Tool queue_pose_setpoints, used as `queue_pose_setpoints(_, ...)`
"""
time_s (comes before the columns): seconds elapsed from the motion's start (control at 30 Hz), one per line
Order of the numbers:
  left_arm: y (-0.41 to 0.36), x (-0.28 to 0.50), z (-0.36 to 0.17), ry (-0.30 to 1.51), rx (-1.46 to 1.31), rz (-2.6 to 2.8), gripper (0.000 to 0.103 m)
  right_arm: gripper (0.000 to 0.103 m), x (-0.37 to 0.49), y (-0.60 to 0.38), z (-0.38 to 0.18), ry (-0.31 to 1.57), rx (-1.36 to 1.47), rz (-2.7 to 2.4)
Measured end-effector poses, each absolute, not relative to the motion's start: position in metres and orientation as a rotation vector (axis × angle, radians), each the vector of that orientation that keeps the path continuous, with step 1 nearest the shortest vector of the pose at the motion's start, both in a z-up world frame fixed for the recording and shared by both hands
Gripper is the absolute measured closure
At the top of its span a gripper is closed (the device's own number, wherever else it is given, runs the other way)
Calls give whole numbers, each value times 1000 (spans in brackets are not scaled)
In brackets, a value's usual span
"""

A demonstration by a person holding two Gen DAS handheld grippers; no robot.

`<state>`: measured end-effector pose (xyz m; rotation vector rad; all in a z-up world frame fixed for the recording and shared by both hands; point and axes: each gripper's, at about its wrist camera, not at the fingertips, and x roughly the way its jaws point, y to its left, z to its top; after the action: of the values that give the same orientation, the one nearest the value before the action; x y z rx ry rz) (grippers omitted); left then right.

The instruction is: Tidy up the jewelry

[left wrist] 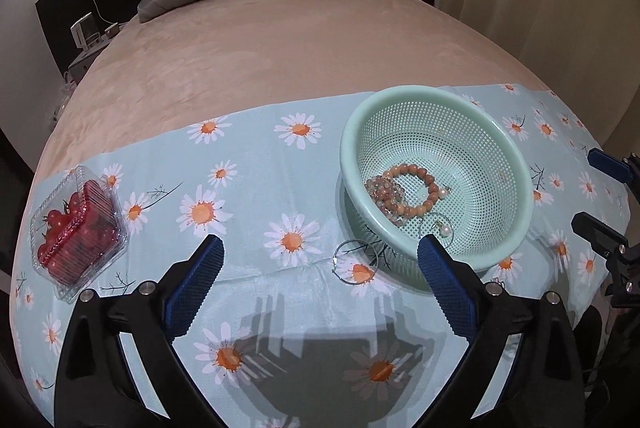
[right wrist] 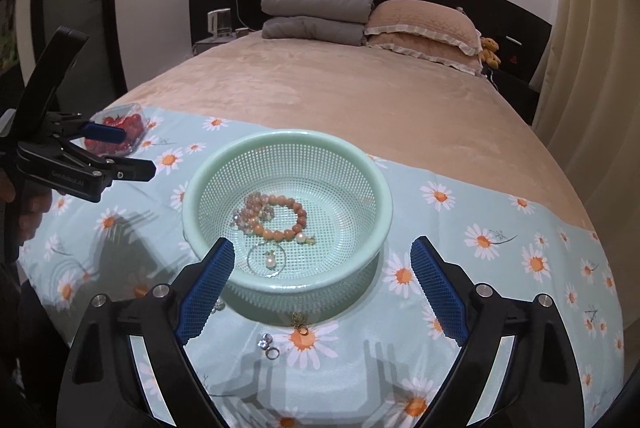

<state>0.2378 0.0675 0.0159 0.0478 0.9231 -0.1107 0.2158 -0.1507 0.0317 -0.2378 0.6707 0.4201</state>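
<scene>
A mint green perforated basket (left wrist: 516, 163) (right wrist: 384, 195) stands on the daisy cloth. In it lie an orange bead bracelet (left wrist: 424, 203) (right wrist: 298, 214), a pale bead bracelet (left wrist: 378, 187) (right wrist: 250, 207) and a hoop earring with a pearl (left wrist: 438, 226) (right wrist: 267, 256). A second thin hoop (left wrist: 357, 262) lies on the cloth beside the basket's near left. Small rings and crystal pieces (right wrist: 269, 346) lie on the cloth in front of the basket. My left gripper (left wrist: 320, 248) is open above the loose hoop. My right gripper (right wrist: 322, 254) is open and empty over the basket's near rim.
A clear plastic box of cherry tomatoes (left wrist: 76, 228) (right wrist: 120, 133) sits at the cloth's left end. The daisy cloth (left wrist: 256, 187) covers the foot of a beige bed (left wrist: 280, 47) with pillows at the far end. A curtain hangs at the right.
</scene>
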Motion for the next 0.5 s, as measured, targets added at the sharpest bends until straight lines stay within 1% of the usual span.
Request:
queue_pose_setpoints(0.23, 68, 224, 10, 941, 48, -110, 7, 18, 202, -152, 27, 682, -241, 419)
queue_pose_setpoints(0.5, 69, 220, -17, 982, 25, -123, 7, 18, 205, -162, -2, 760, -223, 392)
